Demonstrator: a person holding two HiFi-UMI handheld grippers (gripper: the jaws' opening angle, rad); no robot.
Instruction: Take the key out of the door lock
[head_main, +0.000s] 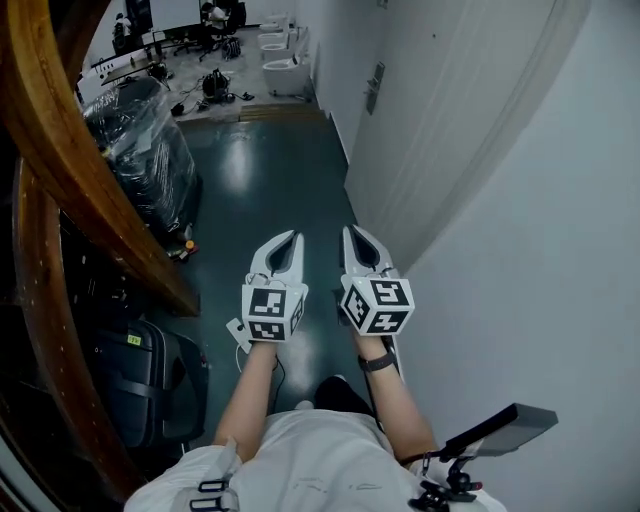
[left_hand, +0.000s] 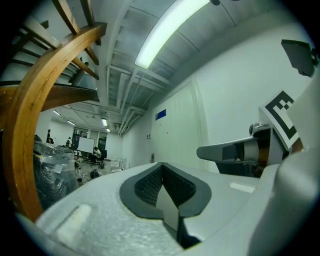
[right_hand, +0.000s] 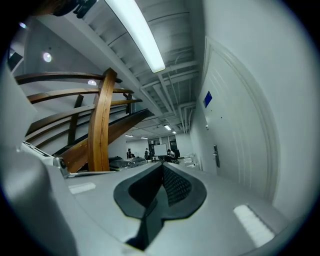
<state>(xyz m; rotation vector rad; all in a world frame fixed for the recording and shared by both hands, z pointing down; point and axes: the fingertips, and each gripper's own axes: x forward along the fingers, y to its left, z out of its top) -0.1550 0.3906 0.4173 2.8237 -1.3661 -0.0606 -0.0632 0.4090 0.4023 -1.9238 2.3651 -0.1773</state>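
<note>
- In the head view I held my left gripper and right gripper side by side, close together but not touching, over the dark floor.
- The door stood ahead to my right, well apart from both grippers.
- Its handle plate showed small and dark on the door's far edge.
- I could not make out the key in any view; it was too small to tell at that plate.
- The left gripper view showed its jaws pressed together with nothing between the pads.
- That view also caught my right gripper from the side, which the right gripper's own view could not.
- The right gripper view showed its jaws together too, and empty.
- It gave a clearer side look at the handle plate than the head view did.
- Only the gripper views showed the ceiling light and a blue sign above the door.
- Only the head view showed a plastic-wrapped bundle on the floor beside the curved wooden rail at my left.
</note>
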